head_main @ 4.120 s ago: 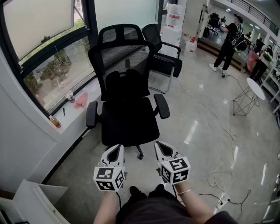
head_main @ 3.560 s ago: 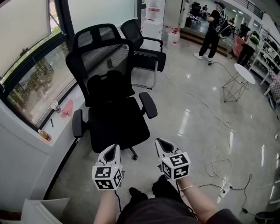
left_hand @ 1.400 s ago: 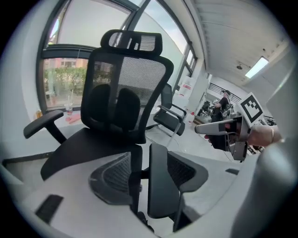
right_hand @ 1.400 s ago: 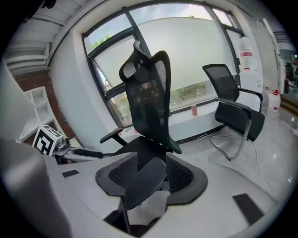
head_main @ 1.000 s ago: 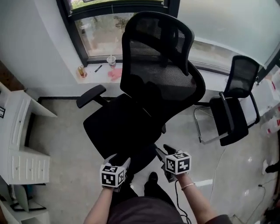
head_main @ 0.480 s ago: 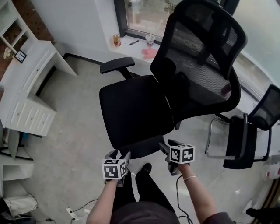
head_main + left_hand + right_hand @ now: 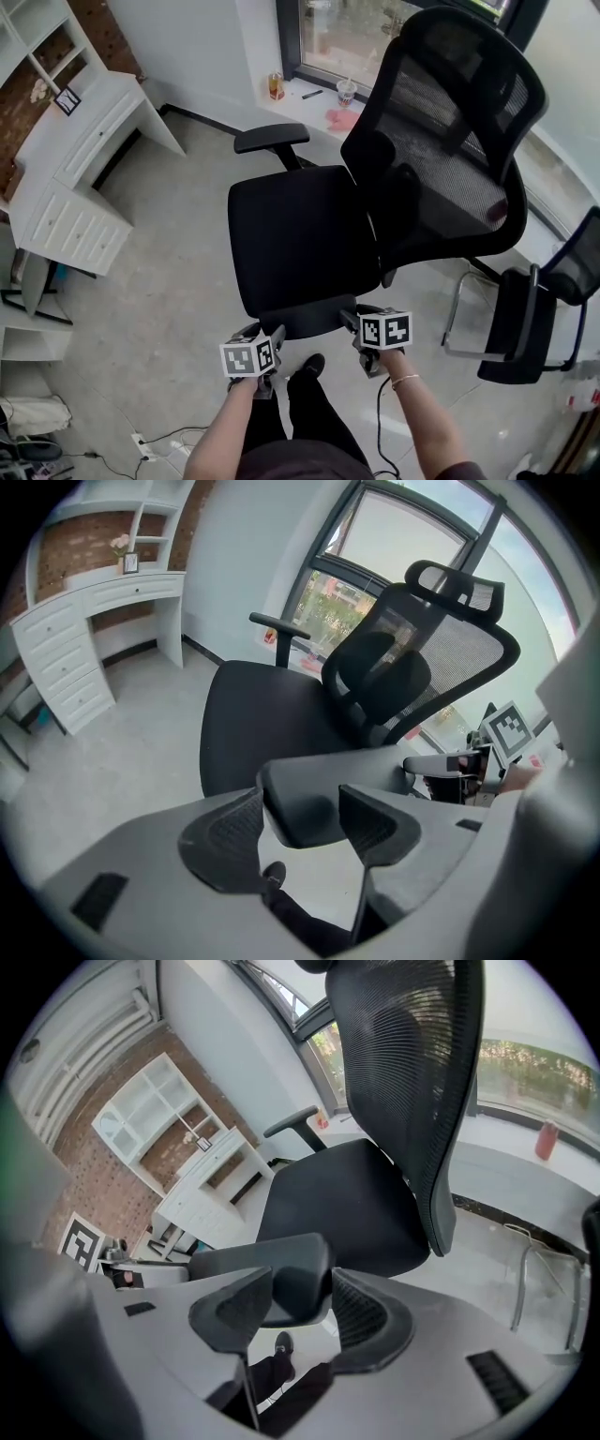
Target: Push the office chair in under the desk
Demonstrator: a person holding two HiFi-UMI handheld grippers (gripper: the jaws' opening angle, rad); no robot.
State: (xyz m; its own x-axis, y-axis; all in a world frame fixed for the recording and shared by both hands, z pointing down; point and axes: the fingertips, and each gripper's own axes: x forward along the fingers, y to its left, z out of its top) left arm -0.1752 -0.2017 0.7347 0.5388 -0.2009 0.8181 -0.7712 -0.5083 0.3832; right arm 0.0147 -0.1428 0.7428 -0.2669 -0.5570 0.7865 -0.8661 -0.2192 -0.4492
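A black mesh-backed office chair [image 7: 300,234] stands side-on to me, and the white desk [image 7: 84,169] is at the upper left. Both grippers are at its near armrest [image 7: 305,323]. My left gripper [image 7: 255,330] has just been opening. The armrest's end [image 7: 309,789] lies between its wide jaws, which do not visibly press on it. My right gripper [image 7: 354,319] has just been closing. The armrest's other end [image 7: 281,1265] fills the gap between its pads. The far armrest [image 7: 272,138] points toward the window.
A second black chair [image 7: 534,319] stands at the right. Cups and a pink cloth sit on the window sill [image 7: 300,94]. A power strip and cable [image 7: 150,445] lie on the floor at lower left. My shoe [image 7: 309,364] is under the near armrest.
Since the first frames I have come round from the chair's front to its side. Over the last second both grippers dropped onto the near armrest and the desk came into view.
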